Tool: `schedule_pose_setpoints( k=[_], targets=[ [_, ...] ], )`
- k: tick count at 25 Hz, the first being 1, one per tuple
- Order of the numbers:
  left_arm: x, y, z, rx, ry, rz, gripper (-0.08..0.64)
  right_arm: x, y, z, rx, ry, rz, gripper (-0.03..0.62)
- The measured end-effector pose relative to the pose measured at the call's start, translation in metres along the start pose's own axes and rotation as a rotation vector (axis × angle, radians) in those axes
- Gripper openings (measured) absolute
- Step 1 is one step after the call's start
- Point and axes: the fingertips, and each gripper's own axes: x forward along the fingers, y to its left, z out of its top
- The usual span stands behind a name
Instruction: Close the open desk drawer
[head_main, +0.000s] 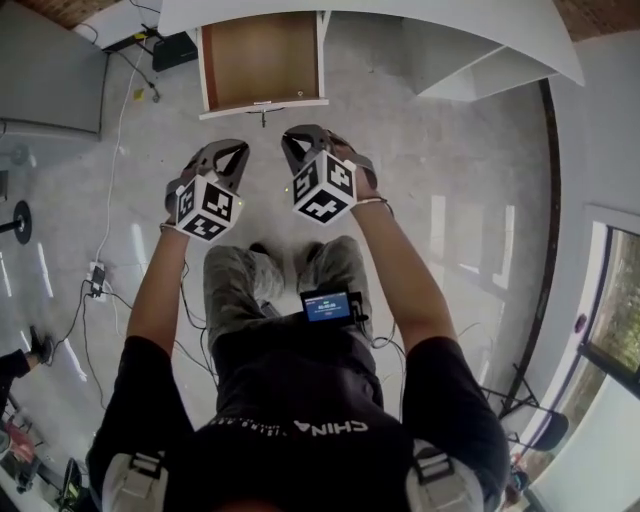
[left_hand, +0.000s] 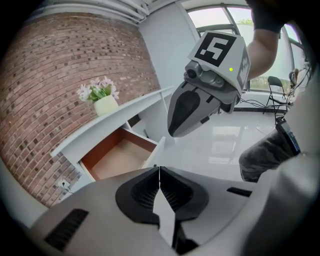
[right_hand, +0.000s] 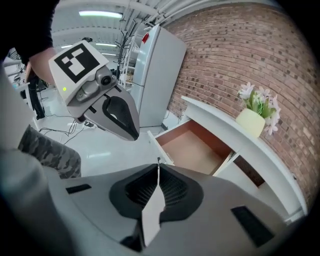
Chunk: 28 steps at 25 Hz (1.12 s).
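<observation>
Wooden-lined drawer (head_main: 262, 58) open, flowerpot (right_hand: 250, 122) on desk (right_hand: 211, 115), left claw (left_hand: 159, 170), right claw (right_hand: 158, 167) both closed, empty.

A bare workroom or lab: a brick wall (left_hand: 55, 100), a glossy pale floor (head_main: 460, 170), a white bench (right_hand: 235, 132) at twelve o'clock bearing potted flowers (left_hand: 102, 97), a cabled power strip (head_main: 97, 280) at nine o'clock, a tall fridge (right_hand: 157, 75) and ceiling strip lights (right_hand: 100, 14).

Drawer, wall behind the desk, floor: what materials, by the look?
Drawer: brown matte inside, likely wood or laminate board; white painted-looking front. Wall: bare red brick, mortar lines visible. Floor: glossy pale tile or polished stone; it reflects light.
</observation>
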Motion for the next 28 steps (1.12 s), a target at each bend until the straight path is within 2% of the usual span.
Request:
schedule_pose_setpoints(
  k=[4, 8, 15, 19, 24, 26, 28],
  targets=[
    [0.063, -0.009, -0.054, 0.000, -0.019, 0.031, 0.012, 0.064, 0.008, -0.047, -0.021, -0.030, -0.024, 0.017],
    [0.118, -0.013, -0.090, 0.014, -0.063, 0.079, 0.012, 0.121, 0.011, -0.083, -0.053, -0.078, -0.058, 0.017],
    [0.173, -0.007, -0.142, 0.032, -0.128, 0.156, 0.014, 0.191, 0.017, -0.117, -0.101, -0.157, -0.124, 0.017],
    [0.191, -0.007, -0.156, 0.048, -0.130, 0.181, 0.014, 0.206, 0.015, -0.129, -0.120, -0.177, -0.149, 0.017],
    [0.195, -0.007, -0.156, 0.029, -0.134, 0.171, 0.014, 0.210, 0.012, -0.134, -0.118, -0.179, -0.144, 0.017],
    [0.192, -0.003, -0.157, 0.044, -0.126, 0.175, 0.015, 0.208, 0.011, -0.130, -0.129, -0.179, -0.142, 0.017],
    [0.189, 0.002, -0.156, 0.053, -0.121, 0.175, 0.049, 0.204, 0.007, -0.123, -0.136, -0.189, -0.149, 0.017]
  ],
)
